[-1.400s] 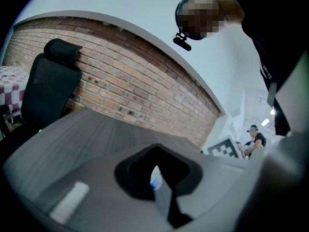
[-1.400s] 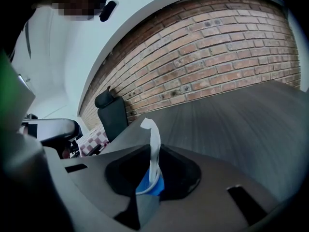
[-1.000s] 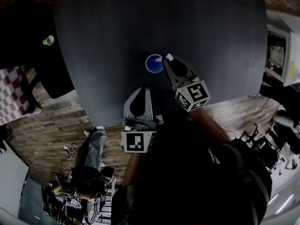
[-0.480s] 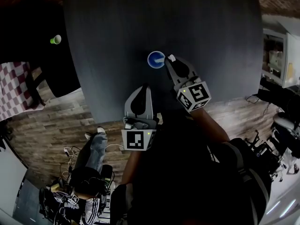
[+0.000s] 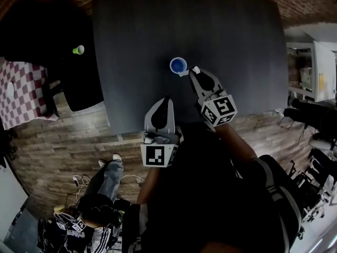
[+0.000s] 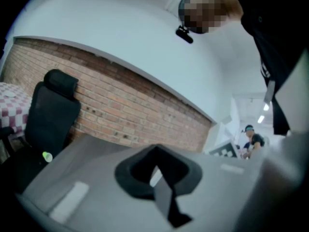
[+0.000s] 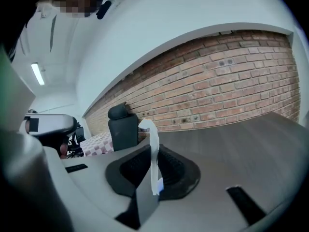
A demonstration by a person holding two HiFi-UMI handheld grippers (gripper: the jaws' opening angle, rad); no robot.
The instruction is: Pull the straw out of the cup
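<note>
Near the middle of the dark surface point(image 5: 237, 46) stands a blue cup point(image 5: 178, 65), its inside showing only blue. Just beside its rim, the right gripper point(image 5: 195, 71) has its fingers clamped on a white straw point(image 7: 153, 153) with a bent top. The straw's lower end is hidden. The left gripper point(image 5: 166, 100), fingers together and empty, hangs over the surface's near edge.

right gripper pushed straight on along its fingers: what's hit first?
Likely the blue cup: it sits just beyond the right gripper, and blue shows between the fingers beside the clamped straw. Height is unclear; it might clear the rim.
</note>
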